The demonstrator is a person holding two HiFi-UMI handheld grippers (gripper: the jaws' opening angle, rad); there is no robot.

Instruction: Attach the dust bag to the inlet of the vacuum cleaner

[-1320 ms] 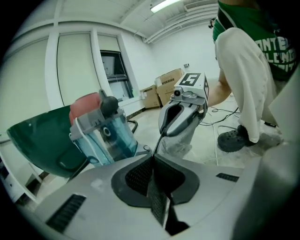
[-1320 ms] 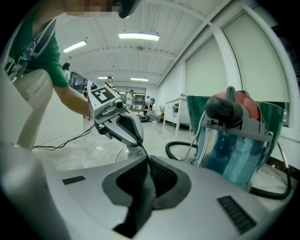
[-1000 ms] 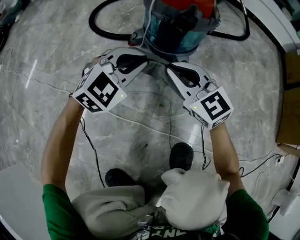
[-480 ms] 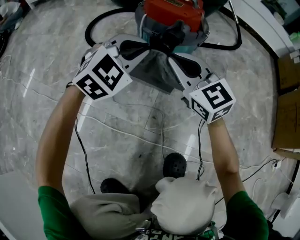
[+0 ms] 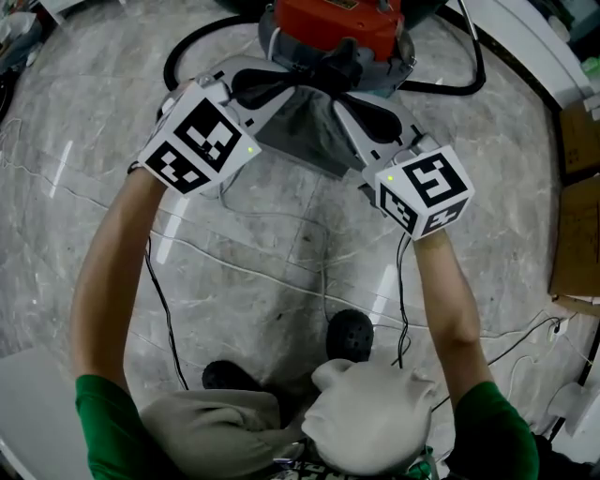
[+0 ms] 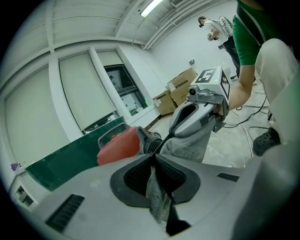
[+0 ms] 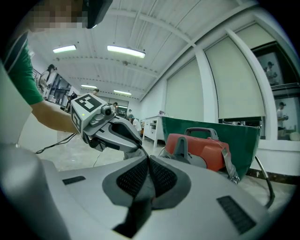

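Note:
The vacuum cleaner [image 5: 333,23] has a red top and a teal drum and stands at the far middle of the head view. A grey cloth dust bag [image 5: 314,131] hangs stretched just in front of it. My left gripper [image 5: 298,92] is shut on the bag's left edge and my right gripper [image 5: 339,101] on its right edge. In the left gripper view grey fabric [image 6: 157,197] is pinched between the jaws, with the red vacuum [image 6: 122,145] behind. In the right gripper view dark fabric [image 7: 140,197] sits between the shut jaws, and the vacuum [image 7: 201,150] stands beyond.
A black hose [image 5: 183,52] loops on the marble floor round the vacuum. Thin cables [image 5: 234,262] cross the floor below the grippers. Cardboard boxes [image 5: 577,225] lie at the right edge, and white furniture [image 5: 534,37] at the top right. The person's shoes [image 5: 349,333] are near.
The dust bag has come into view, spread between the two grippers. Both grippers have risen and now hold it close against the vacuum's front.

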